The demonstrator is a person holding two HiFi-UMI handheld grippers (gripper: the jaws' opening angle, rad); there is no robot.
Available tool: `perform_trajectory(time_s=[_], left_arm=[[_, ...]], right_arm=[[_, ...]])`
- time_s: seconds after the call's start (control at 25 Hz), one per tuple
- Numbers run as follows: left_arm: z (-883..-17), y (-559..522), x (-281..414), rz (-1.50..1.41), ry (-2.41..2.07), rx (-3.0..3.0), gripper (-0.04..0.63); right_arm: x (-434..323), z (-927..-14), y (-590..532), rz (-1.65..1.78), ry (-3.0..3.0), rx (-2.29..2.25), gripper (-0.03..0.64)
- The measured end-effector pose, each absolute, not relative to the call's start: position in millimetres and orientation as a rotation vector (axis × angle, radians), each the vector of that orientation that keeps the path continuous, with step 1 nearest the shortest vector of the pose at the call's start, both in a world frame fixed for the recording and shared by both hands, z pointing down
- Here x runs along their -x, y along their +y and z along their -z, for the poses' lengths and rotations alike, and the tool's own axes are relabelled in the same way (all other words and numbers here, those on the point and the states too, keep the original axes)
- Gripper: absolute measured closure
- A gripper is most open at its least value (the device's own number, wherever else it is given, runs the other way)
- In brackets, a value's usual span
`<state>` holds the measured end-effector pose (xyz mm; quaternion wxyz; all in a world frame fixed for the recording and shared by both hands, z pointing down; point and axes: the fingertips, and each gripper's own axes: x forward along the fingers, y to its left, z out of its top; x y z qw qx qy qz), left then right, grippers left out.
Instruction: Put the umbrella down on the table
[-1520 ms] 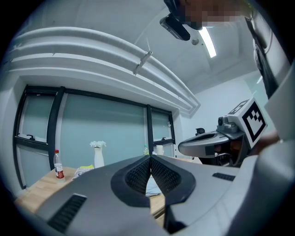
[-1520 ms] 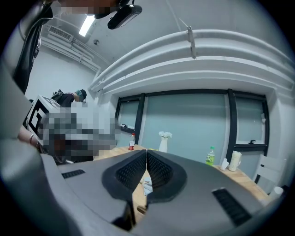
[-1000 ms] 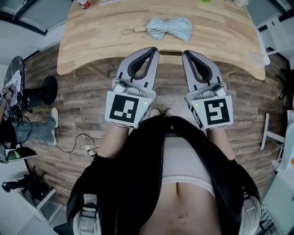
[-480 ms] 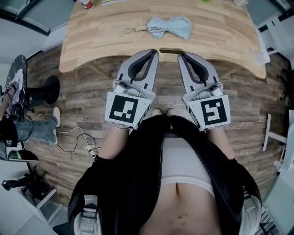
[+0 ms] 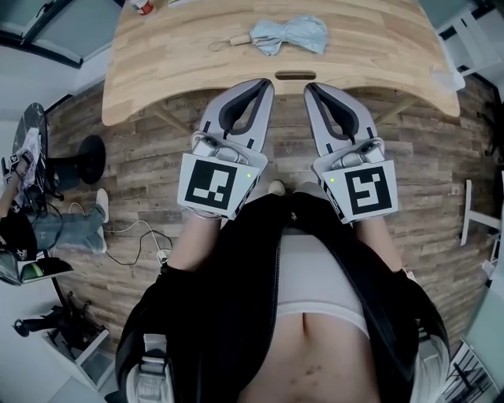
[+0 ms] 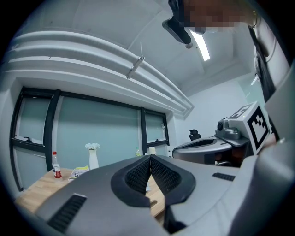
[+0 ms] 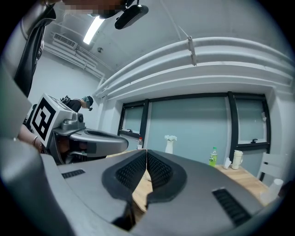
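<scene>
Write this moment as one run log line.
umbrella: lying on table | left gripper: shut, empty | right gripper: shut, empty | both apart from umbrella

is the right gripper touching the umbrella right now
Apart. The head view shows the umbrella lying on the table, with bare wood between it and the shut right gripper.

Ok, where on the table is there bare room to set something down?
The table is bare at left, between the red-capped bottle and the umbrella, and at right, from the umbrella toward the table's end. A narrower bare strip runs along the near edge. The far edge is more crowded: that bottle, a white vase.
</scene>
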<state>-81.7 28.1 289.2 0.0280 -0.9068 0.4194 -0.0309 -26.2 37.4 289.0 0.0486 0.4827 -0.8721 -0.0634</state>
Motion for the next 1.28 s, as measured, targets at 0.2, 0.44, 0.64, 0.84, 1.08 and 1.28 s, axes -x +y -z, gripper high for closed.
perform_trajectory(time_s=[0.2,0.44,0.64,0.84,1.08,1.28], left_arm=[[-287.1,43.8,78.4,0.106,1.285,2.803,0.588],[-282.7,66.9,67.3,0.097,1.308,2.795,0.588],[-286.7,100.2,48.5,0.101,1.333,2.797,0.588],[-289.3,138.5,28.1,0.083,1.364,2.798,0.588],[-295.3,186.0,8.1,0.078,1.386,2.798,0.588],[-297.2,219.5,-4.9,0.086,1.396,2.79,0.588]], right_arm=[[25.3,-284.1,52.2,0.207,-2.656,-1.491,0.588],[11.6,-277.7,74.1,0.241,-2.648,-1.507,0.589],[-5.3,-277.8,106.3,0.211,-2.642,-1.535,0.589],[-27.4,-283.9,145.8,0.164,-2.642,-1.544,0.589],[-50.5,-287.4,192.0,0.186,-2.643,-1.543,0.591],[-62.2,-293.3,227.6,0.174,-2.63,-1.52,0.591]])
